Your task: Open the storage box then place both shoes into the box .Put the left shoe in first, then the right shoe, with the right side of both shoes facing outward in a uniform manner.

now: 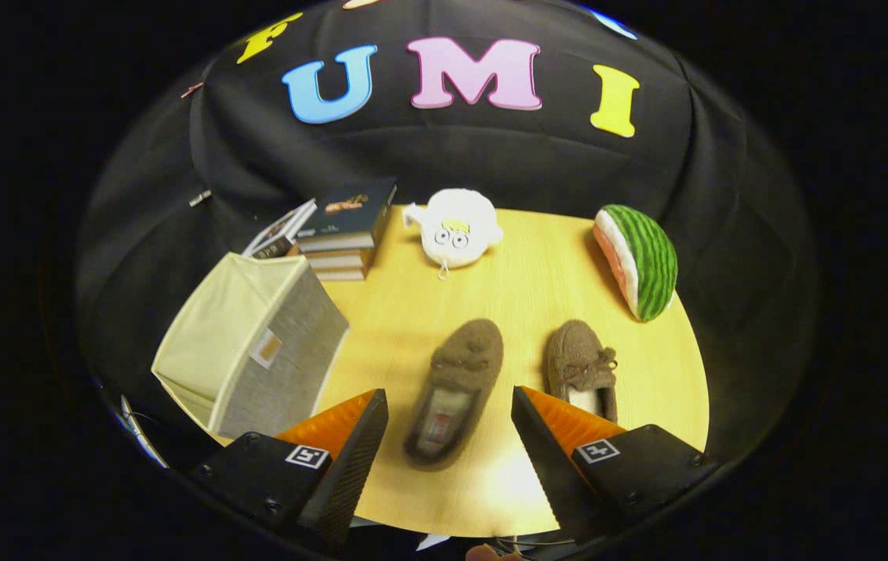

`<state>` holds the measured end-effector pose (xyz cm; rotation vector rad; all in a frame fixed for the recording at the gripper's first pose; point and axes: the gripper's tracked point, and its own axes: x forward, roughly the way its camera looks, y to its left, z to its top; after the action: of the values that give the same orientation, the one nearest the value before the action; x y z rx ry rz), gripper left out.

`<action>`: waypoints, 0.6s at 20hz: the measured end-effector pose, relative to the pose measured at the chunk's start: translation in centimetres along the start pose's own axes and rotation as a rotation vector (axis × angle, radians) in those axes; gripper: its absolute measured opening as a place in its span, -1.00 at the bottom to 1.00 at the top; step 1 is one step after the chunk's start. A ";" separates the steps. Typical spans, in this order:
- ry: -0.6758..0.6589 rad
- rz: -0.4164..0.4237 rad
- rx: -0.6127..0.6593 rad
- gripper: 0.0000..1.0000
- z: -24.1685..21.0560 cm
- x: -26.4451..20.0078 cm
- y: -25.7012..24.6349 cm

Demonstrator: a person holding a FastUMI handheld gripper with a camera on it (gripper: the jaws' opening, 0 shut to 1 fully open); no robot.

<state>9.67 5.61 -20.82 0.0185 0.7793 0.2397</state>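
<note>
I see my gripper (450,405) with its fingers spread wide and holding nothing, and one brown fuzzy slipper (456,389) lies on the wooden table (522,288) between them. The second slipper (580,370) lies just beside it, partly behind one finger. The beige fabric storage box (253,351) stands tilted at the table's edge, near a stack of books (343,234).

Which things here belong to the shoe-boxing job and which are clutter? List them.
Job: storage box, open; left shoe between the fingers; right shoe by the right finger; gripper, open and empty.

Clutter: stacked books, white plush toy, watermelon plush.
</note>
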 end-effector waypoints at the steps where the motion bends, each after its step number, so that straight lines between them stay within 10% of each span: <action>1: 0.002 -0.006 0.026 0.98 -0.5 0.9 -0.3; 12: 0.085 -0.127 0.118 0.97 -4.0 9.9 -4.6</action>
<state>14.61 3.07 -31.06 0.0706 0.8754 0.0738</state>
